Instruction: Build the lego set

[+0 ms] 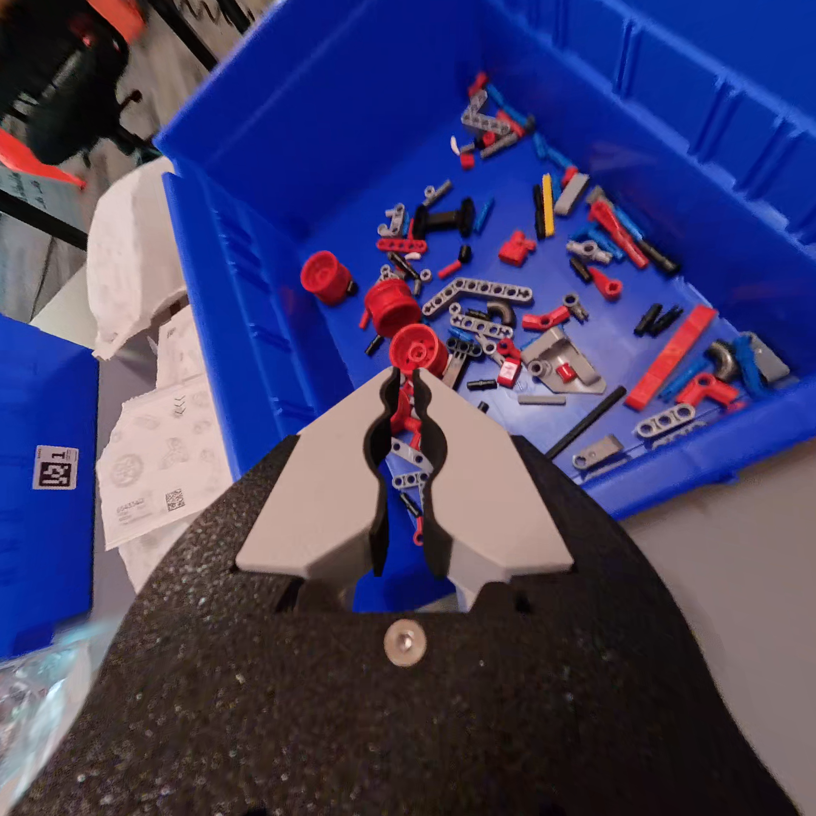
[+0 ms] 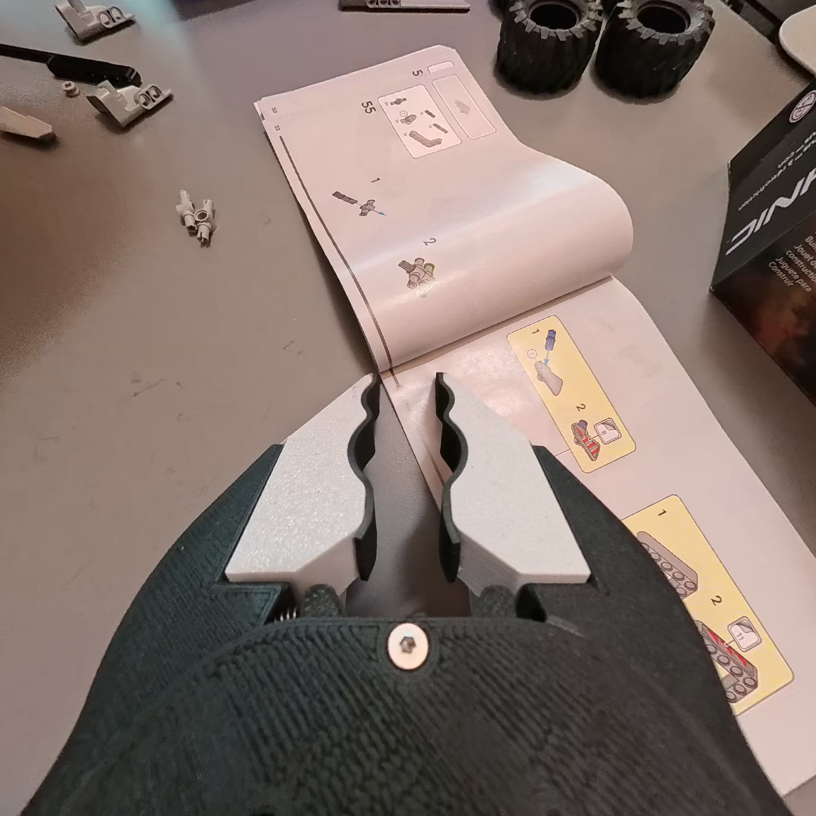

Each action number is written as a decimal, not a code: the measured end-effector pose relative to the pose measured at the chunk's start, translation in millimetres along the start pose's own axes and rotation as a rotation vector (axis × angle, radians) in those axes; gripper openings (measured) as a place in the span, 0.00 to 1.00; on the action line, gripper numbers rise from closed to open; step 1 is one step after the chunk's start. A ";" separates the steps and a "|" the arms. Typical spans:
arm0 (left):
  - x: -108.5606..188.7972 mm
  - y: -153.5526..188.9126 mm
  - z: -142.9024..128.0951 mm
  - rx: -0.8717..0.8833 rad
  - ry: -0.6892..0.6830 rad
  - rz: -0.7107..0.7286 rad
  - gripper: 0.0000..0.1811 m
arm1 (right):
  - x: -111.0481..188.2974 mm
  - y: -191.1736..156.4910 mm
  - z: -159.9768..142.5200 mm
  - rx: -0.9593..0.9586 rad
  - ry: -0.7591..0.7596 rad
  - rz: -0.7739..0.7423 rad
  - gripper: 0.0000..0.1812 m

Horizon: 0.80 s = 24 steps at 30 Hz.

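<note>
In the left wrist view, a big blue bin (image 1: 273,145) holds several loose lego parts: red wheel hubs (image 1: 413,352), grey beams (image 1: 479,291), a long red piece (image 1: 671,355), and blue and black pins. My left gripper (image 1: 407,373) hovers over the bin's near corner, just in front of a red hub. Its jaws are closed to a narrow slit with nothing seen between them; red and grey parts on the bin floor show through the gap. In the right wrist view, my right gripper (image 2: 407,382) is open and empty, low over the open instruction booklet (image 2: 463,229).
Left view: folded paper sheets (image 1: 154,459), a second blue bin (image 1: 44,441) with a tag, a plastic bag (image 1: 39,689). Right view: a small grey connector assembly (image 2: 198,216), grey panel parts (image 2: 128,99), a black piece (image 2: 88,66), two black tyres (image 2: 605,42), a dark box (image 2: 777,212). About 45 cm separates my left fingertips from my right.
</note>
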<state>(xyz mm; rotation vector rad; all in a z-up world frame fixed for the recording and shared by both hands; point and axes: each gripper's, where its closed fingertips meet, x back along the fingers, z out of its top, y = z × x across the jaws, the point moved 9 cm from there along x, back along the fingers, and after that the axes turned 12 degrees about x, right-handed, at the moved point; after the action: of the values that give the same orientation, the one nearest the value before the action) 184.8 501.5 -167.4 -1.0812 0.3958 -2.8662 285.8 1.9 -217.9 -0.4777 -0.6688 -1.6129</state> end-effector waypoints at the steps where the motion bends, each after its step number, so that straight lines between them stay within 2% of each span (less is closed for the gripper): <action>1: -0.2 0.7 1.0 -0.021 -0.046 -0.006 0.01 | 0.0 -0.3 0.0 0.004 0.000 0.000 0.13; 7: -12.0 6.6 3.6 -0.176 -0.487 -0.104 0.03 | 0.2 -0.6 0.1 0.002 0.003 0.011 0.15; 9: -19.7 6.6 3.5 -0.252 -0.595 -0.077 0.05 | 0.1 -1.1 0.2 0.007 0.002 0.010 0.15; 16: -38.6 5.7 2.4 -0.388 -0.762 -0.058 0.06 | 0.2 -2.8 0.4 0.023 0.001 0.009 0.17; 20: -43.3 3.0 4.2 -0.381 -0.766 -0.087 0.05 | 0.1 -3.7 0.5 0.033 -0.001 0.006 0.17; 24: -38.2 4.4 8.7 -0.303 -0.714 -0.186 0.03 | 0.0 -4.2 0.6 0.038 -0.003 0.002 0.18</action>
<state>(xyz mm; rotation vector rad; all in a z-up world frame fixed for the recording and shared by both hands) 219.1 500.7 -186.8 -2.1673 0.7030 -2.3523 281.6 2.6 -218.1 -0.4527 -0.7002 -1.5951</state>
